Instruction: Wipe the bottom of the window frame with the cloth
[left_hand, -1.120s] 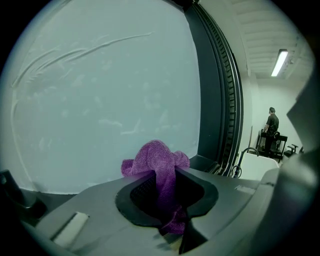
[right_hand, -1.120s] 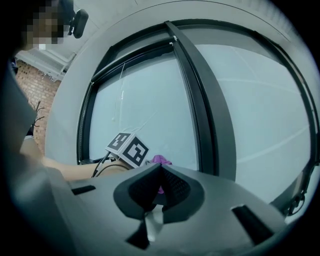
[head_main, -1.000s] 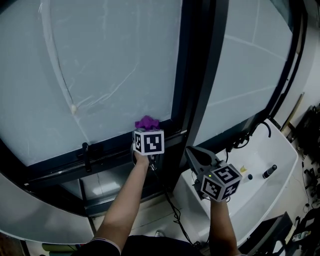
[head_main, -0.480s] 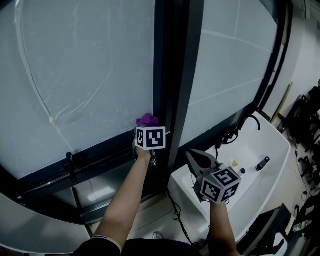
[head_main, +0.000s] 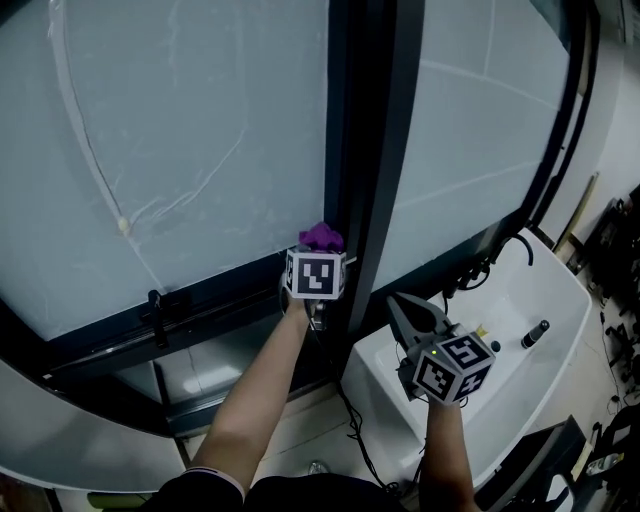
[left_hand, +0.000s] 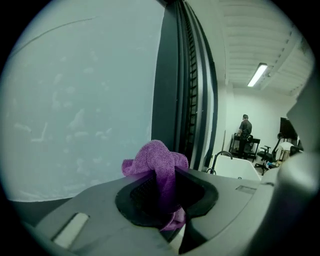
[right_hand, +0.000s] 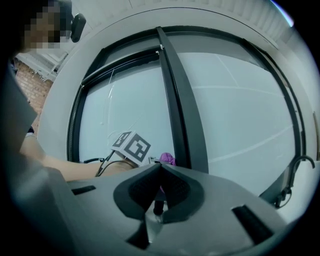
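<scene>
Cloth (left_hand: 156, 159) juts lengthwise from left claw (left_hand: 164, 192) toward window frame (head_main: 230, 300).

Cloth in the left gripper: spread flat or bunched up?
Bunched. The purple cloth is a crumpled wad clamped in the left gripper, with a knotted lump poking out past the fingers; no part lies flat.

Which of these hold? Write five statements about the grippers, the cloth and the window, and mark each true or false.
1. The left gripper is shut on the purple cloth. True.
2. The right gripper holds a second cloth. False: its jaws are together on nothing.
3. The cloth is beside the dark vertical frame post. True.
4. The white basin lies to the person's left. False: it lies to the right.
5. The right gripper touches the glass. False: it hangs below the window.
</scene>
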